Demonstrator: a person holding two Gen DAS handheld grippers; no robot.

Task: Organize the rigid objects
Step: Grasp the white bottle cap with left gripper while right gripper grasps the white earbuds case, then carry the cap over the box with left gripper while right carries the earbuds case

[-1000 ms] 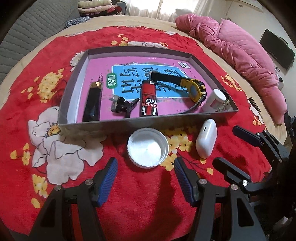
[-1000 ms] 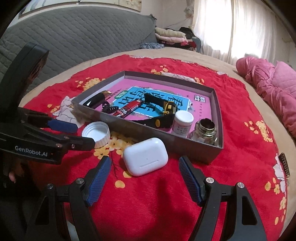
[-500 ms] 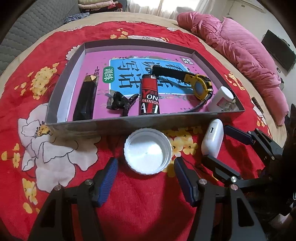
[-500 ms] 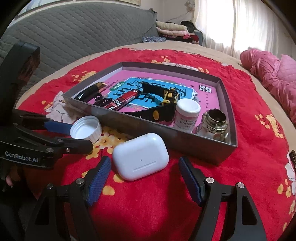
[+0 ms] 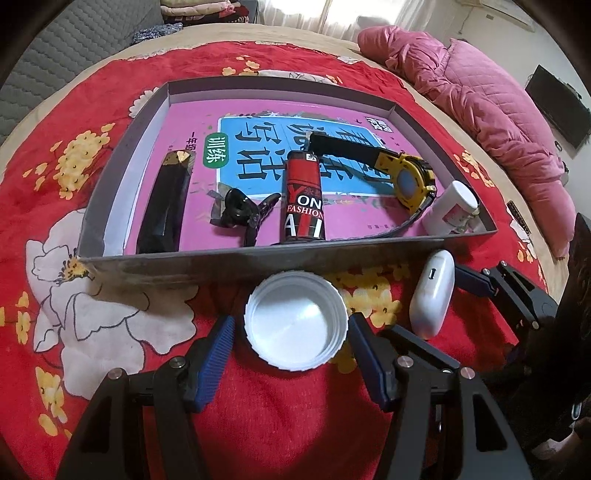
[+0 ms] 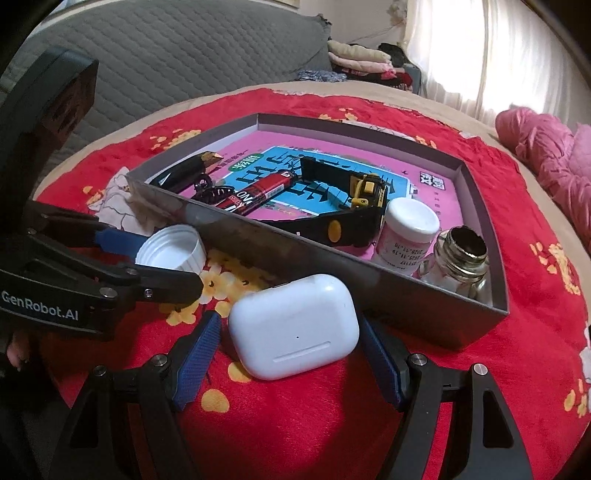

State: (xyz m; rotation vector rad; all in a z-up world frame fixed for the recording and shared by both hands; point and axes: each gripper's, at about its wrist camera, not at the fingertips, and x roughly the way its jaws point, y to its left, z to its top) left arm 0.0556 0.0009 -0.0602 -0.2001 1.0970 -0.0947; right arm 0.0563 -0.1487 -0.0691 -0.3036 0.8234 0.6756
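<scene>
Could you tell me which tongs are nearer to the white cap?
Left. The left tongs straddle the cap, one finger on each side, not yet closed. The right tongs are off to its right, straddling the earbud case.

The cap (image 5: 295, 325) and earbud case (image 5: 431, 295) lie side by side before the box (image 5: 258, 262); lighter (image 5: 303, 199) and watch (image 5: 406, 181) lie inside.

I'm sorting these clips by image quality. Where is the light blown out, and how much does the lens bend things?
Left wrist view: the window at the top is washed out and the box front wall bows. Right wrist view: the curtains glare white, the earbud case is sharp, and the dark corners are lens vignette.
</scene>
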